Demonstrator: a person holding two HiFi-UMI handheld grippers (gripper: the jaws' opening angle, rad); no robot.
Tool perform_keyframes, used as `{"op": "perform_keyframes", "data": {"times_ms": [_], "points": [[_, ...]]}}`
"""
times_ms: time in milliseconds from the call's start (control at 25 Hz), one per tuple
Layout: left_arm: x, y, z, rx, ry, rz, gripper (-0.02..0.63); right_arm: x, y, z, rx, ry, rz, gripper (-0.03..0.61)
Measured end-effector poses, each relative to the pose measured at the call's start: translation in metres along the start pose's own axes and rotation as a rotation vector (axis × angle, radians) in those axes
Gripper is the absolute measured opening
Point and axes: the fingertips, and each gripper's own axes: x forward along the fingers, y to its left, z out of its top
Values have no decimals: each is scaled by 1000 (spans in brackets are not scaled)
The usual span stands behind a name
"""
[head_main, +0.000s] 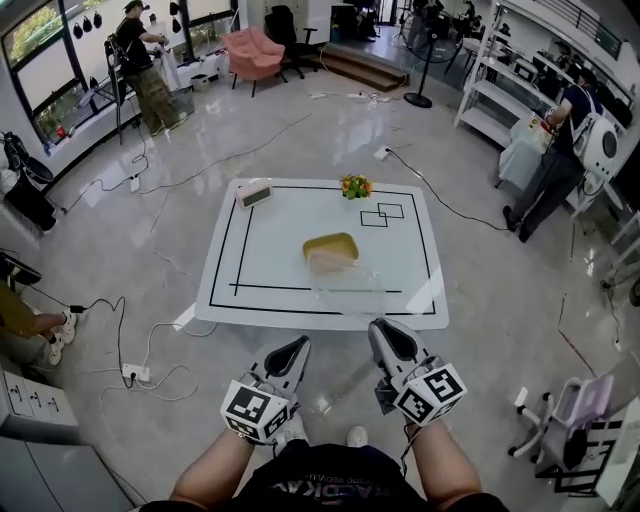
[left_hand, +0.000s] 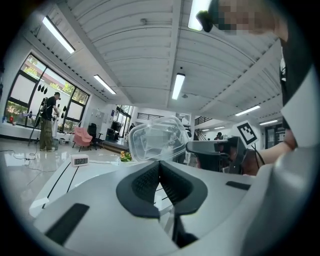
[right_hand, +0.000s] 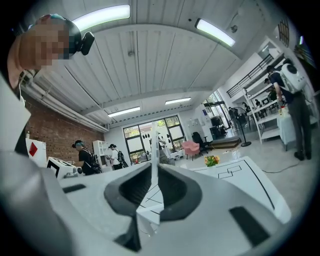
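**Grip state**
- R side: right gripper (right_hand: 154, 175) fingers are closed on the thin rim of the clear container (head_main: 345, 290). The wall sits edge-on between the pads. A rim pinch is prob. chosen because the shell is too wide and too flimsy to span.
- L side: left gripper (left_hand: 160, 170) fingers are closed, w/ nothing between them. It sits just left of the right gripper, near the person and short of the bench (head_main: 270, 260), and it is clear of the container.

**Location**
- The container is lifted over the near edge of the bench, at centre-right. The yellow item (head_main: 331, 250) lies just beyond it on the bench.
- The clock (head_main: 254, 193) is far left and the flowers (head_main: 355, 185) are at the far edge, both well apart from the container.

**Appearance**
- Transparent, thin-walled moulded plastic w/ rounded corners and a stepped rim. It appears empty, and the bench lines show through it.
- Likely flexes under load, so a light pinch is advisable.
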Motion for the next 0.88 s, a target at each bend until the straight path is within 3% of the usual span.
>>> {"op": "perform_keyframes", "data": {"times_ms": [320,880], "points": [[4,-52,-9,-19,13,106,5,-44,-17,5,15,-7,84,43],[-2,-110,-13,6,-5,193,4,-87,-25,1,23,4,184,43]]}}
